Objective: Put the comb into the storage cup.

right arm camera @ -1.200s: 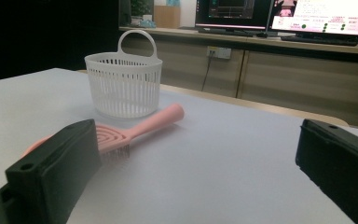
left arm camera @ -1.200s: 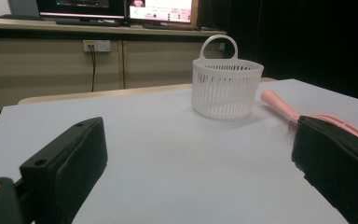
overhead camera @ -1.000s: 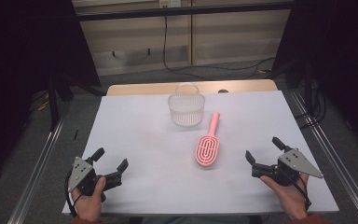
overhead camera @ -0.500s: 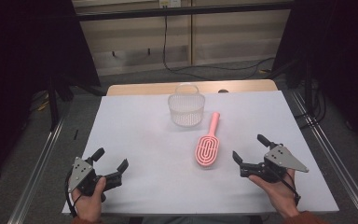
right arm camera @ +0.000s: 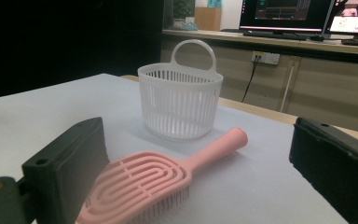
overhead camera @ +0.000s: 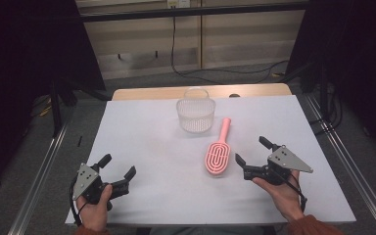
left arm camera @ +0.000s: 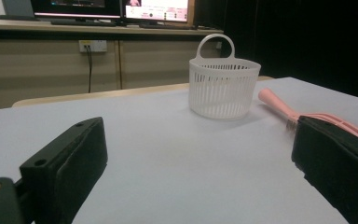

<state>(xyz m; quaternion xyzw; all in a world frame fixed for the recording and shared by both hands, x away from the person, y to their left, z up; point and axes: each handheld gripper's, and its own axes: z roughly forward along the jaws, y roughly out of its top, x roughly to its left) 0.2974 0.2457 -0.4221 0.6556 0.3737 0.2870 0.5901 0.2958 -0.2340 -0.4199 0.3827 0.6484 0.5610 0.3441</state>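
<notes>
Altogether one pink plastic vented hairbrush [overhead camera: 219,152] and one white slotted plastic basket w/ loop handle [overhead camera: 196,113] are counted on the white table top [overhead camera: 147,142], plus two hand-held grippers.

The hairbrush is laid flat, bristles down, right of centre, its handle pointed toward the basket; brush and basket are near but apart. The basket is stood upright toward the far edge, approx. mid-table.

The right gripper [overhead camera: 253,157] is held just beside the brush head, jaws spread wide, nothing gripped; in the right gripper view the brush [right arm camera: 154,179] is seen between the two black jaws, its head close to the left one, w/ the basket [right arm camera: 180,102] behind it.

The left gripper [overhead camera: 117,166] is kept at the near left corner, well apart from both items, jaws likewise wide open and empty. From the left gripper view the basket [left arm camera: 223,87] is seen ahead over bare table, while the brush [left arm camera: 303,114] is partly hidden by the right-hand jaw.

Monitors [right arm camera: 303,14] are seen on a bench behind the table.
</notes>
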